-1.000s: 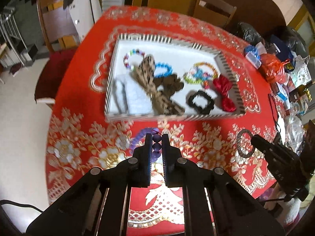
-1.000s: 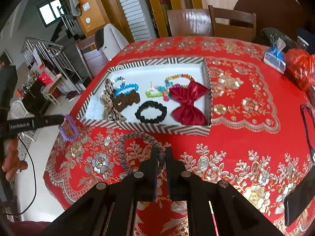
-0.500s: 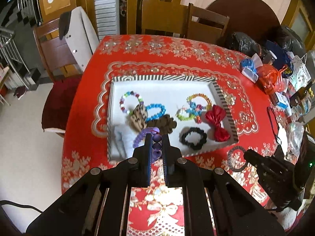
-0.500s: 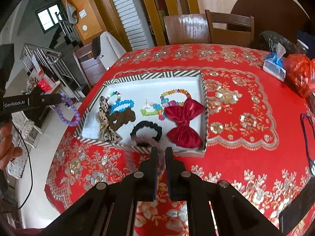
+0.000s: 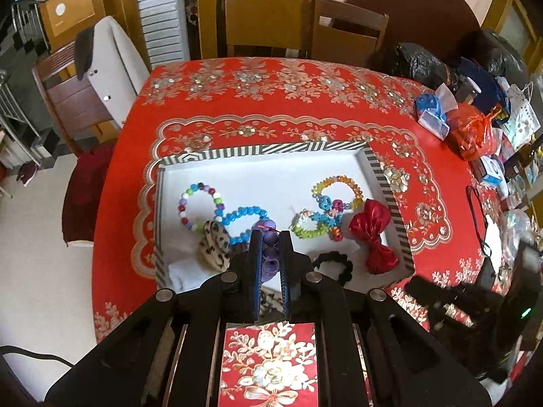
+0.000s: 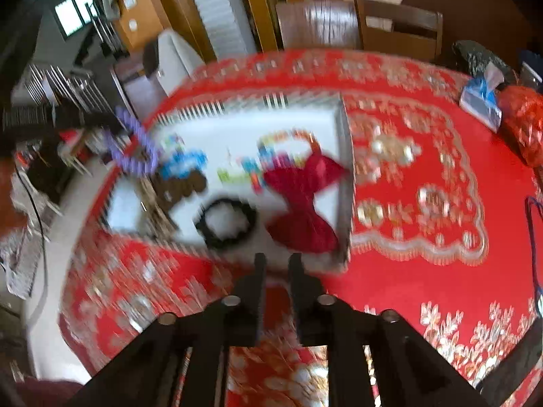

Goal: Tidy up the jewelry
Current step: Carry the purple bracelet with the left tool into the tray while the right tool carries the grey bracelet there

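Observation:
A white tray with a striped rim (image 5: 271, 149) sits on the red tablecloth and holds bead bracelets, a red bow (image 5: 371, 230), a black scrunchie (image 5: 334, 264) and leopard-print pieces. My left gripper (image 5: 270, 237) is shut on a purple bead bracelet (image 5: 269, 247) and holds it above the tray's near half. It also shows in the blurred right wrist view (image 6: 135, 146). My right gripper (image 6: 277, 261) hangs at the tray's near edge (image 6: 342, 203), its jaws slightly apart; nothing shows between them. The grey braided bracelet is not visible.
Bags and small boxes (image 5: 475, 129) crowd the table's right side. A tissue pack (image 5: 432, 115) lies near them. Wooden chairs (image 5: 339, 30) stand behind the table. A dark cable (image 6: 532, 237) lies at the right edge.
Both grippers rose and moved forward over the tray. The left still holds the purple bracelet. The grey braided bracelet held by the right gripper earlier is no longer seen.

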{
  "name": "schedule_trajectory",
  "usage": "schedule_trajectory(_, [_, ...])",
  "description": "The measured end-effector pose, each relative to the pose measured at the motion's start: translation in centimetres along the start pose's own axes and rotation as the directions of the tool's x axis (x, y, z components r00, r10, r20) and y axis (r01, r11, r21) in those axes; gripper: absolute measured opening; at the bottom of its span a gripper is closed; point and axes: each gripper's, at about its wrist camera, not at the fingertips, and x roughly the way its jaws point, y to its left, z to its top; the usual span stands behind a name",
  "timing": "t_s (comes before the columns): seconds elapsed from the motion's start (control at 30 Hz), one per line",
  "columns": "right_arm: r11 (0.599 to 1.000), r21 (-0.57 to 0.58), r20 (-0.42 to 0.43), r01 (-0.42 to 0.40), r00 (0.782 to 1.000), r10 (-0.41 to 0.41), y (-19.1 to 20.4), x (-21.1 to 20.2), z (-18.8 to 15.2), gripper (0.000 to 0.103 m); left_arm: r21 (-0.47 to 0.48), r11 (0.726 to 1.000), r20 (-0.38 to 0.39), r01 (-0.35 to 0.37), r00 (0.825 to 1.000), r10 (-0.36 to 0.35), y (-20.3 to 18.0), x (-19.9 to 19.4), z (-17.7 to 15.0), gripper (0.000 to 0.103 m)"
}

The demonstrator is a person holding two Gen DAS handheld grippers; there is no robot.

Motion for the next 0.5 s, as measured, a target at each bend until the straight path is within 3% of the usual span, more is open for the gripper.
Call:
schedule_trajectory(0.13, [0.999, 0.038, -0.06, -0.013, 0.998, 0.015, -0.8, 1.5, -2.7, 0.02, 0.006, 1.0, -0.012, 0.004, 1.0, -0.004, 0.3, 0.7, 0.5, 0.008])
schedule_trajectory(0.2, [0.998, 0.061, -0.065, -0.008, 0.998, 0.011, -1.1, 2.0, -3.3, 0.027, 0.007, 1.0, -0.016, 0.004, 1.0, -0.004, 0.5, 0.9, 0.7, 0.008])
schedule_trajectory(0.33, [0.997, 0.053, -0.064, 0.053, 0.997, -0.049, -1.1, 3.4, -2.9, 0.03, 0.012, 1.0, -0.02, -0.003, 1.0, 0.003, 0.7, 1.2, 0.9, 0.008])
schedule_trajectory(0.37, [0.997, 0.051, -0.073, 0.059, 0.996, -0.055, -1.1, 3.8, -2.8, 0.027, 0.014, 1.0, -0.021, -0.006, 1.0, 0.006, 0.7, 1.2, 0.9, 0.008])
schedule_trajectory(0.47, [0.997, 0.047, -0.053, 0.062, 0.997, -0.06, -1.1, 4.0, -2.7, 0.006, 0.018, 1.0, -0.019, -0.013, 1.0, 0.013, 0.8, 1.2, 1.0, 0.008])
schedule_trajectory(0.5, [0.997, 0.052, -0.057, 0.049, 0.997, -0.046, -1.2, 3.9, -2.8, 0.006, 0.017, 1.0, -0.018, -0.015, 1.0, 0.015, 0.9, 1.1, 1.0, 0.008])
